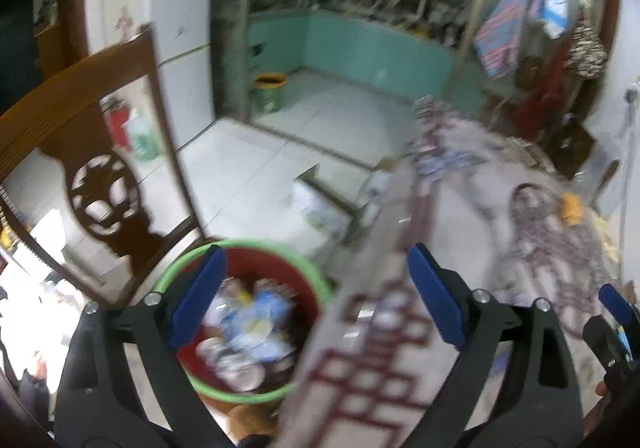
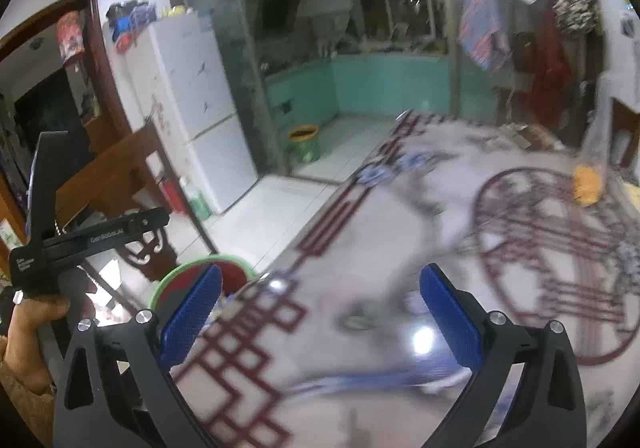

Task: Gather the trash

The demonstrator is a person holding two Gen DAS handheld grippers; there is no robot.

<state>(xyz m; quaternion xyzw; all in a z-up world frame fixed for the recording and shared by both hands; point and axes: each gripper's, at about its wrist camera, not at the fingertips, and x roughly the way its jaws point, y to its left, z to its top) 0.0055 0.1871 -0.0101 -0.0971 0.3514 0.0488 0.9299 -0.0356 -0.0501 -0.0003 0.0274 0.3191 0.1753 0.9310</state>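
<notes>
Left wrist: open left claw straddles table edge beside bin.

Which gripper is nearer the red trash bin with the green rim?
Left. The left gripper hangs open right above the red trash bin beside the table. The right gripper is open over the table, with the bin off to its left.

Two grippers can be counted, the left gripper and the right gripper, each with two blue pads. One red trash bin is seen under the left claw's left pad, packed with blurry wrappers, too smeared to count. One wooden chair is spotted left of it, and one small green bucket far ahead.
</notes>
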